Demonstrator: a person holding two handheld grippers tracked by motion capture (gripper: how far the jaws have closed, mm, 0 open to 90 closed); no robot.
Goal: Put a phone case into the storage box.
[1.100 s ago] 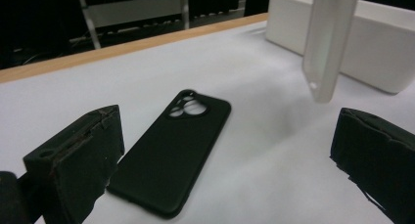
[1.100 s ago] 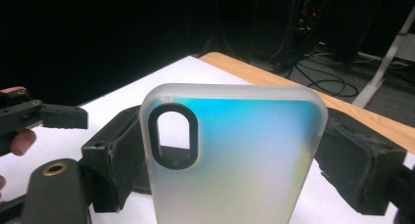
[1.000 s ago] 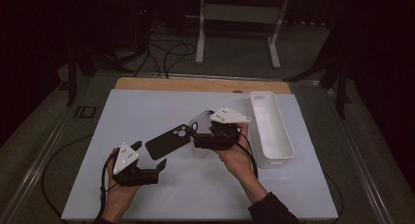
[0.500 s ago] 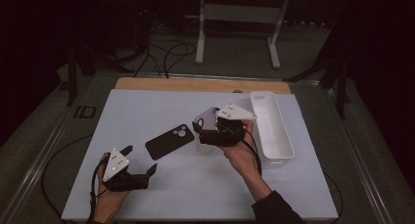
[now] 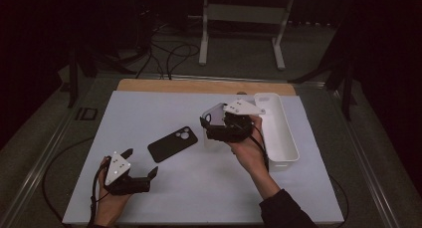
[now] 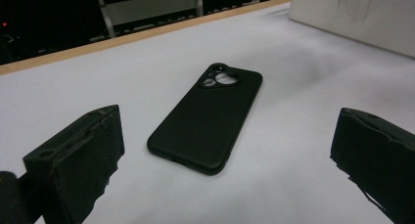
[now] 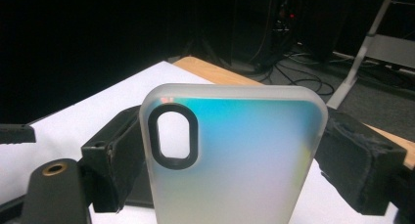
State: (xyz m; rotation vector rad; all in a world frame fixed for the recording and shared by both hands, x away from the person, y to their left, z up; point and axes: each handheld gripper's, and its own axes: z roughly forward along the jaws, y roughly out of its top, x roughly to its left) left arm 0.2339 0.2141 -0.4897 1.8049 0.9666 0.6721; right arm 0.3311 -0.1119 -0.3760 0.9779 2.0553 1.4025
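Right gripper [image 5: 215,124] is clamped on a translucent phone case [image 7: 235,155], held upright off the table near the middle right of the white mat [image 5: 164,108]. In the right gripper view the case stands between the two black jaws, gripped across its width at the side edges, its oval camera cut-out at upper left and an iridescent blue-green sheen across the upper face. Gripping by the edges leaves the broad face free, which in my judgement suits setting the case down flat or dropping it into a container. In the high view the white tray [image 5: 278,133] lies just right of this gripper, long axis running near to far; I judge it the likely destination, though nothing in the frames confirms that.

Left gripper [image 5: 142,171] is released, jaws wide apart, low over the near-left part of the mat and holding nothing. In the left gripper view the jaws frame a black phone case [image 6: 208,116], which lies flat on the mat, back up, camera opening toward the far side. The case sits ahead of the jaws, apart from both. The spread and heading suggest a lined-up approach for a pick across its width.

Risk noted: the black case lies flush on the mat, so the jaws must come down beside its edges to get purchase.
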